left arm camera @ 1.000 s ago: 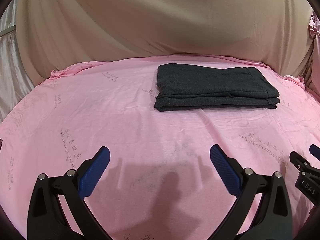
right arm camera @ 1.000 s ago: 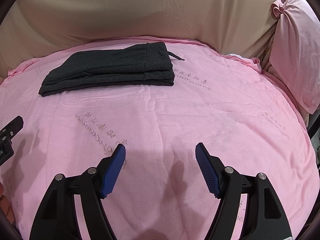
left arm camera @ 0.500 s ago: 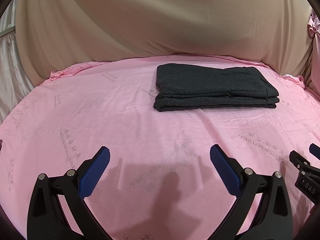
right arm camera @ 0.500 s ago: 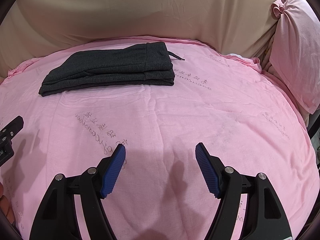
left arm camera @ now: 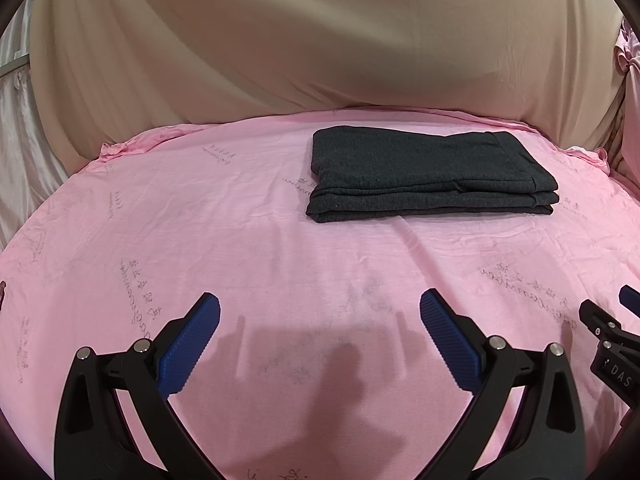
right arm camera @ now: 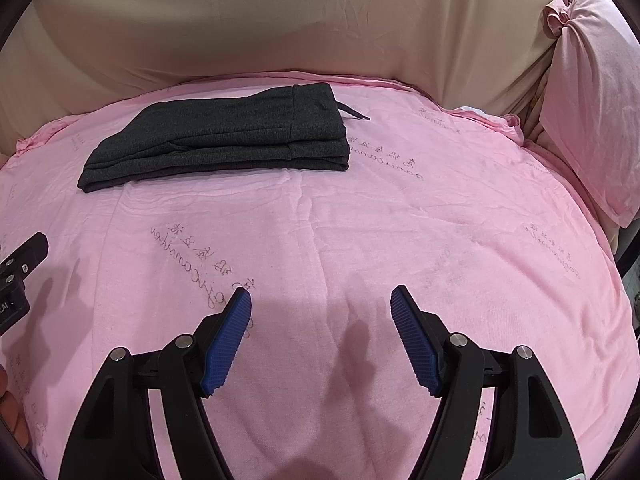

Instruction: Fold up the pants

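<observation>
The dark grey pants (left arm camera: pixel 428 174) lie folded in a flat rectangular stack on the pink sheet (left arm camera: pixel 240 240), toward the far side; they also show in the right wrist view (right arm camera: pixel 224 136), with a drawstring end sticking out at the waistband. My left gripper (left arm camera: pixel 320 312) is open and empty, well short of the pants, above bare sheet. My right gripper (right arm camera: pixel 320 304) is open and empty, also near the front. The right gripper's edge shows at the right of the left wrist view (left arm camera: pixel 612 344).
A beige fabric backdrop (left arm camera: pixel 320 40) rises behind the bed. A pink pillow (right arm camera: pixel 592 100) stands at the right edge. The left gripper's body shows at the left of the right wrist view (right arm camera: pixel 20 276).
</observation>
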